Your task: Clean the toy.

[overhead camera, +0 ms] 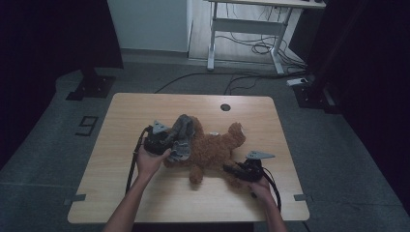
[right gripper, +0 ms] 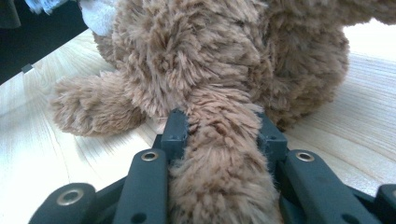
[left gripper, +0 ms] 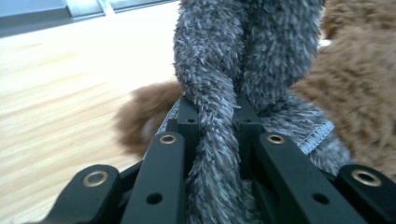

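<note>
The left claw (overhead camera: 167,141) sits at about 9 o'clock from the centre of the wooden tabletop (overhead camera: 121,121), held in the person's left hand (overhead camera: 150,162), whose forearm enters from the bottom edge of the high view. Its jaws are clamped on a strip of the grey fuzzy garment (overhead camera: 181,137). In the left gripper view, the left claw (left gripper: 216,122) shows this strip pinched tight between the two black jaws, and the grey fuzzy garment (left gripper: 243,56) rises from the jaws toward 12 o'clock in two thick folds. A stitched hem of the same fabric lies at 3 o'clock of the jaws.

The brown plush toy (overhead camera: 215,150) lies across the middle of the tabletop, stretched from the garment at 9 o'clock to the right claw at about 4 o'clock. The garment covers its left end and touches it. In the left gripper view, the brown plush toy (left gripper: 359,107) appears behind and to the right of the grey folds.

The right claw (overhead camera: 231,170) is held in the person's right hand (overhead camera: 261,188) at roughly 5 o'clock of the tabletop. It grips one limb of the toy. In the right gripper view, the right claw (right gripper: 222,133) has that brown limb squeezed between its jaws, and the brown plush toy (right gripper: 210,51) bulks at 12 o'clock, resting on the tabletop (right gripper: 369,140).
</note>
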Tool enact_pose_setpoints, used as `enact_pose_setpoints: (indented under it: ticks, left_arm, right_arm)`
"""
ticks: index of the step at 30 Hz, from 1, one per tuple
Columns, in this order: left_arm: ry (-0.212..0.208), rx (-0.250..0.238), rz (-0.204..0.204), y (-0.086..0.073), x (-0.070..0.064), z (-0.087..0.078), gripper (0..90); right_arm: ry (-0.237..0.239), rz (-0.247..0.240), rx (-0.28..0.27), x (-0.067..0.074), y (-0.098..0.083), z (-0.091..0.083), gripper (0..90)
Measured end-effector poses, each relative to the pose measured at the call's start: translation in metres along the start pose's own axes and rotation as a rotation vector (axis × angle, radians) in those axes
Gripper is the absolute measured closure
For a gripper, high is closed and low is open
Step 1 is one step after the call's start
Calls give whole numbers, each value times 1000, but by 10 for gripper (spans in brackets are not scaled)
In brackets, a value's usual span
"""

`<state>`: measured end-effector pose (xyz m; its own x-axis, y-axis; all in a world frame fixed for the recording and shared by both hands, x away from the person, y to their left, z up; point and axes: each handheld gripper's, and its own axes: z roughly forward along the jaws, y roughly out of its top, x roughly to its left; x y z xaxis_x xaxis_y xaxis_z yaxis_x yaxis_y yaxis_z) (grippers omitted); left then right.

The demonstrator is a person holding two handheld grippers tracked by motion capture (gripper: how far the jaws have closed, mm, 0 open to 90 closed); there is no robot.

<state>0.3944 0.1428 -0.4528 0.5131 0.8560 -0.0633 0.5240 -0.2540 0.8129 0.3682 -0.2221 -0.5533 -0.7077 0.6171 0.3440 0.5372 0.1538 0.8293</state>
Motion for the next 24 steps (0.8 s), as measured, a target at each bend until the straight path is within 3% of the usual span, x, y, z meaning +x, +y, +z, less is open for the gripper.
enact_pose_setpoints:
  ticks: [4, 7, 8, 17, 19, 22, 24]
  left_arm:
    - [28, 7, -31, -11, 14, -4, 777]
    - [61, 22, -42, -26, 25, -4, 779]
    - [63, 29, -65, -35, 30, -2, 780]
    - [93, 83, -77, -59, 37, 6, 781]
    - [99, 113, -78, -65, 40, 10, 780]
    - [99, 153, -92, -74, 43, 16, 778]
    - [84, 147, -104, -76, 45, 16, 777]
  right_arm:
    - [0, 2, -1, 0, 0, 0, 645]
    - [0, 3, 0, 0, 0, 0, 645]
    - [0, 2, 1, 0, 0, 0, 645]
    - [-10, 2, 3, 1, 0, 1, 646]
    - [-12, 3, 3, 1, 1, 2, 646]
    - [-15, 4, 4, 0, 1, 2, 646]
    - [-16, 3, 5, 0, 2, 3, 646]
